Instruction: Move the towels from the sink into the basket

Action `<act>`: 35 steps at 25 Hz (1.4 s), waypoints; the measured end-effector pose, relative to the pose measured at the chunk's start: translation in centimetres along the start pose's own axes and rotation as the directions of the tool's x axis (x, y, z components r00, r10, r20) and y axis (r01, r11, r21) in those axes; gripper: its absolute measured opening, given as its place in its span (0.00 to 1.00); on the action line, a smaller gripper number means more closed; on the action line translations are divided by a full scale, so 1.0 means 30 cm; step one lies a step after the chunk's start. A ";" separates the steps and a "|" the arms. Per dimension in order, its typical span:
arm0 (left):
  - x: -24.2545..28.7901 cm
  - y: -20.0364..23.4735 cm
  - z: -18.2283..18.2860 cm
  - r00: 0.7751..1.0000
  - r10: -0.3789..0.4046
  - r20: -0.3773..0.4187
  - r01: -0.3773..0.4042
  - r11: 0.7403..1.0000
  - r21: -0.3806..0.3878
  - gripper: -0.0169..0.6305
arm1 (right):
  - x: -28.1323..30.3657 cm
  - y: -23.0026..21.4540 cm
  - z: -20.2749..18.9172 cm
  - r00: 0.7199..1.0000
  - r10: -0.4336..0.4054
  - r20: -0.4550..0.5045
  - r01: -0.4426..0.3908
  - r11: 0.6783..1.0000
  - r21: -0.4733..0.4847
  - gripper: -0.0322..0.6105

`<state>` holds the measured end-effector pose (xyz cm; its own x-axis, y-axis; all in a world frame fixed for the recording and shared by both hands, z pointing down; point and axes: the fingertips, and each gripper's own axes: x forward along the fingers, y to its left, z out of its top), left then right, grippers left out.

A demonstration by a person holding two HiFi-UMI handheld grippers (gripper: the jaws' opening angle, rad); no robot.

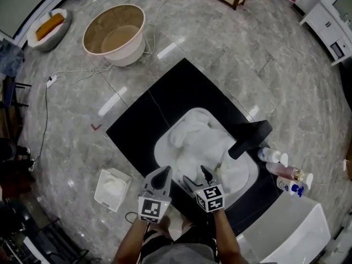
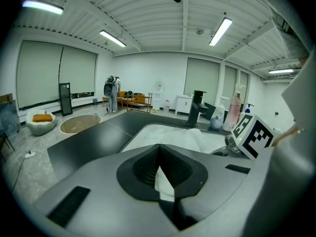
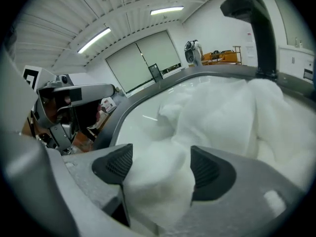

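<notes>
Towels [image 1: 201,142] lie heaped in the sink [image 1: 160,153], the heap's length running diagonally along the basin (how many, I cannot count). The right gripper [image 3: 160,167], jaws wide apart, straddles a raised fold without squeezing it. The left gripper [image 2: 159,154], jaws together and empty, hovers just beside. Both hide the heap's near edge from above.

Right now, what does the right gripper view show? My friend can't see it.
The right hand-held gripper has its jaws wide open with a fold of white towel between them, not squeezed. The towel is heaped in a white sink. A black faucet rises at the upper right.
</notes>
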<state>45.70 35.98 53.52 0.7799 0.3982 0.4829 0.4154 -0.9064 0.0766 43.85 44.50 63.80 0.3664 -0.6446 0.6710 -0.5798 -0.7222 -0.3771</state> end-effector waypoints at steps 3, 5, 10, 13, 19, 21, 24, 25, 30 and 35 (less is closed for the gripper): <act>-0.003 0.007 -0.011 1.000 0.022 -0.013 -0.022 0.999 -0.041 0.04 | 0.037 0.013 -0.045 0.998 0.023 -0.055 -0.026 0.999 -0.043 0.62; -0.005 0.013 -0.030 1.000 0.024 -0.019 -0.025 0.999 -0.026 0.04 | 0.052 0.017 -0.056 0.998 0.027 -0.064 -0.031 0.998 -0.060 0.62; -0.008 0.022 -0.053 0.999 0.036 -0.028 -0.036 0.999 -0.028 0.04 | 0.067 0.009 -0.067 0.996 0.057 -0.068 -0.059 0.998 -0.028 0.62; -0.006 0.029 -0.067 0.998 0.043 -0.036 -0.044 0.998 -0.037 0.04 | 0.074 0.018 -0.079 0.992 0.095 -0.086 -0.095 0.995 -0.002 0.58; -0.009 0.042 -0.072 0.998 0.052 -0.033 -0.054 0.997 -0.063 0.04 | 0.088 0.030 -0.093 0.987 0.105 -0.120 -0.108 0.994 -0.019 0.37; -0.014 0.048 -0.072 0.998 0.056 -0.033 -0.058 0.997 -0.060 0.04 | 0.091 0.028 -0.099 0.986 0.088 -0.142 -0.096 0.994 -0.050 0.29; -0.024 0.053 -0.073 0.998 0.060 -0.033 -0.062 0.996 -0.064 0.04 | 0.094 0.028 -0.094 0.987 0.048 -0.153 -0.065 0.992 -0.105 0.19; -0.028 0.053 -0.077 0.997 0.062 -0.034 -0.064 0.996 -0.065 0.04 | 0.095 0.029 -0.088 0.989 0.032 -0.144 -0.050 0.991 -0.127 0.17; -0.063 0.053 -0.070 0.997 0.072 -0.018 -0.073 0.995 -0.067 0.04 | 0.073 0.035 -0.061 0.994 -0.027 -0.103 0.006 0.980 -0.200 0.14; -0.125 0.068 -0.016 0.996 0.088 0.016 -0.087 0.995 -0.048 0.04 | -0.005 0.035 0.043 0.998 -0.067 -0.018 0.061 0.974 -0.219 0.14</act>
<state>43.41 32.58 52.29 0.8208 0.3188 0.4739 0.3225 -0.9435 0.0761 44.12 43.50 62.49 0.3916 -0.5903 0.7058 -0.7015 -0.6879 -0.1862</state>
